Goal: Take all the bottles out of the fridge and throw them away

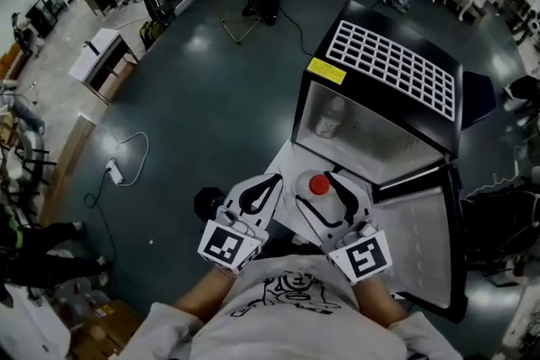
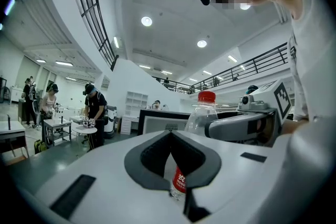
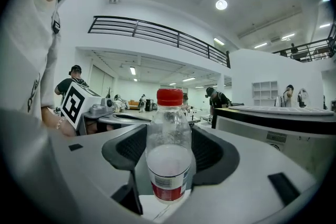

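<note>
Fridge (image 1: 392, 67), black with a white grid on top, stands ahead of both pairs of fingers, a little to the right. Its door (image 1: 426, 236) hangs open on the outer side of the right fingers. The right gripper (image 1: 323, 184) is held level in front of the person's chest, and its fingers are spread wide and pinch a clear plastic bottle (image 3: 168, 149) by its sides. This bottle stands upright between them, outside the fridge, with a red cap (image 3: 169, 97) above the fingers and a red-and-white label low on its body. The left gripper (image 1: 267, 186) is just beside the right one. Its fingers leave only a narrow gap and pinch nothing; the label of the held bottle shows through this gap. A second bottle (image 1: 329, 120), pale and blurred, is inside the fridge, well ahead of both pairs of fingers.
</note>
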Demonstrator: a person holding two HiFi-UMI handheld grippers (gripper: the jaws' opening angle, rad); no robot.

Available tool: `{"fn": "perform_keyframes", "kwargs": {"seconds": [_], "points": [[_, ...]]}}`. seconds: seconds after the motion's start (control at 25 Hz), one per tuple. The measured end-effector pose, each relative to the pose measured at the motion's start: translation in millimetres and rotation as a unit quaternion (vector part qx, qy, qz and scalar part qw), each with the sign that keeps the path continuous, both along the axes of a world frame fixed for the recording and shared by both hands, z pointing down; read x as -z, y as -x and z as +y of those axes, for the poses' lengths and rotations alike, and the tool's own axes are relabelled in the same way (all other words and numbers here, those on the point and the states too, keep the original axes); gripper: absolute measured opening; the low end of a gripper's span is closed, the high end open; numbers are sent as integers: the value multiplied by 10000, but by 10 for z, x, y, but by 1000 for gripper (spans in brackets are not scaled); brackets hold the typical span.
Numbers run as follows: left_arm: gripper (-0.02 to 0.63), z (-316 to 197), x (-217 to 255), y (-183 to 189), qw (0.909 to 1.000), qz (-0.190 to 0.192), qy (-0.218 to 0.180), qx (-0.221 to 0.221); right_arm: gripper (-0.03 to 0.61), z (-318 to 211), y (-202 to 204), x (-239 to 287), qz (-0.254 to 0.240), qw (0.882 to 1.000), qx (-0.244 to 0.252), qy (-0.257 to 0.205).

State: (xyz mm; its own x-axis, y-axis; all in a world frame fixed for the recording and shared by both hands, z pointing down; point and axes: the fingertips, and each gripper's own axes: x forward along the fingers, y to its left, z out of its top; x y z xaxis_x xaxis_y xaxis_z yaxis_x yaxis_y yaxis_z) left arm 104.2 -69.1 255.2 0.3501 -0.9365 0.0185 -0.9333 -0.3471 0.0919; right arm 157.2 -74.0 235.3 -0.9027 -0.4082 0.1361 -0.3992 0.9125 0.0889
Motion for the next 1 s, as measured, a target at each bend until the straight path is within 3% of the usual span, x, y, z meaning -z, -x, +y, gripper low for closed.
{"fn": "perform_keyframes", "kwargs": {"seconds": [0.48,0.76,1.0], "points": [[14,748,54,995,9989,-56,-6,469,279,664,1005,51,-4,9988,487,7],[14,1250,121,1495,9950,-54,-16,997,279,1060,1522,88,-61,9954,960,33],[14,1763,69,1945,9882,-62,54,1531,279,1536,1953,-16,171,9872,1573,171]]}}
